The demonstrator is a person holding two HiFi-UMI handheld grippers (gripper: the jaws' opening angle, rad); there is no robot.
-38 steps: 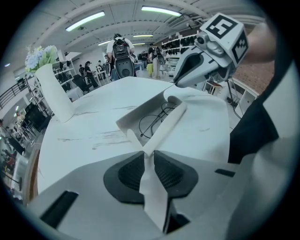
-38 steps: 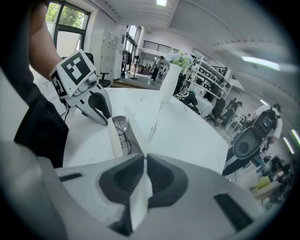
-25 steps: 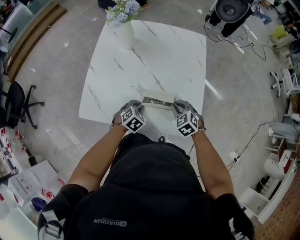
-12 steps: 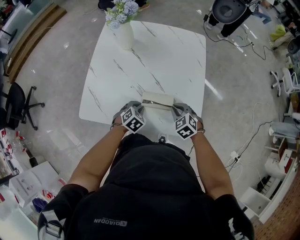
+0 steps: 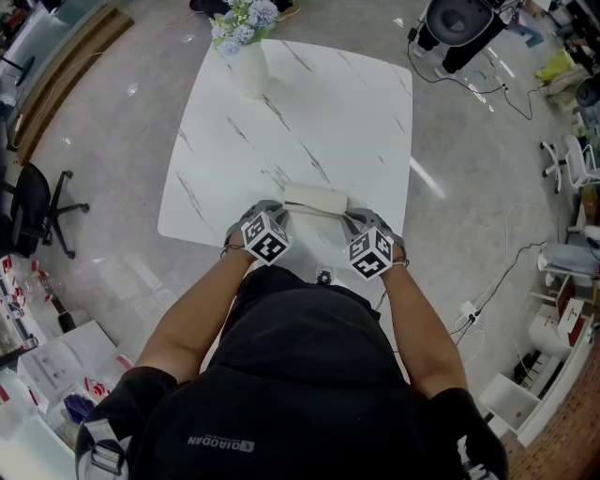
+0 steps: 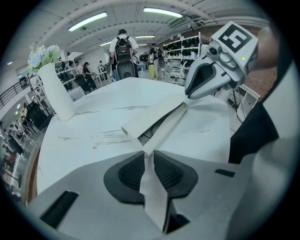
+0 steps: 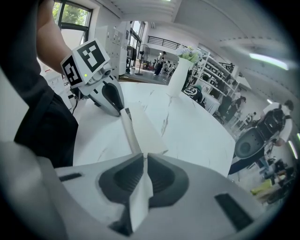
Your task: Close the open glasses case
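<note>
A white folding glasses case [image 5: 315, 199] lies on the white marble table [image 5: 309, 112] near its front edge. In the head view its top shows plain white. The left gripper view shows the case [image 6: 154, 117] with its flap low and a narrow dark slit under it. My left gripper [image 5: 282, 210] is at the case's left end and is shut on a thin white flap of the case [image 6: 146, 157]. At the right end, my right gripper [image 5: 347, 217] is shut on the matching flap [image 7: 143, 159]. Each gripper view shows the other gripper [image 6: 187, 96] [image 7: 123, 111] at the far end.
A white vase of flowers [image 5: 248, 56] stands at the table's far left corner. The table's front edge runs just under the grippers, with the person's body behind it. An office chair [image 5: 37, 206] stands on the floor to the left, and cables and equipment [image 5: 459, 28] to the right.
The case's lid has come down: the dark opening seen a second ago is now covered by white. Both grippers have shifted slightly, still gripping the ends.
</note>
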